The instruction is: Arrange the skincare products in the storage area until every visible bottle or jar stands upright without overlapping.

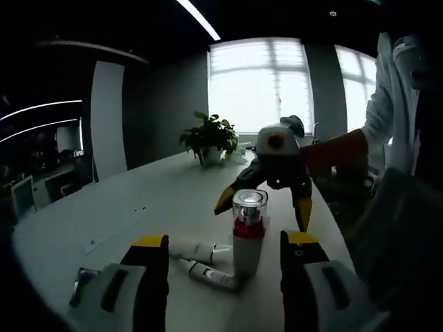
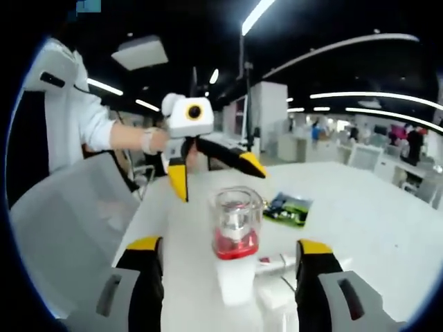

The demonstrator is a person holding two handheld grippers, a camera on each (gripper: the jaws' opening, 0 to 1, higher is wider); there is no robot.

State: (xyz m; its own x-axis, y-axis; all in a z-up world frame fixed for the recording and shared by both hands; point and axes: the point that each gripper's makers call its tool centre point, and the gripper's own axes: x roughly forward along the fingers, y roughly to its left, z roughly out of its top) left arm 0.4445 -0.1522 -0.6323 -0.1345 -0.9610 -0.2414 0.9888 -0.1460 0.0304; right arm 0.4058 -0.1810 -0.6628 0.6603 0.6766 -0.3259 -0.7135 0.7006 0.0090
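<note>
A white pump bottle (image 1: pixel 248 238) with a clear cap and a red band stands upright on the white table (image 1: pixel 138 207). Two white tubes (image 1: pixel 204 263) lie flat beside its base. My left gripper (image 1: pixel 225 242) is open, and the bottle stands ahead between its jaws, untouched. My right gripper (image 1: pixel 263 213) faces it from the far side, its jaws spread wide just behind the bottle's cap. In the right gripper view the same bottle (image 2: pixel 235 238) stands between the open jaws of my right gripper (image 2: pixel 230 245), with the tubes (image 2: pixel 277 264) lying to its right and my left gripper (image 2: pixel 216 174) open beyond.
A green packet (image 2: pixel 287 207) lies flat on the table past the tubes; a small flat item (image 1: pixel 79 283) shows at lower left. A potted plant (image 1: pixel 210 138) stands at the table's far end. A person's white sleeve (image 2: pixel 76 117) and grey chairs (image 2: pixel 62 221) border the table.
</note>
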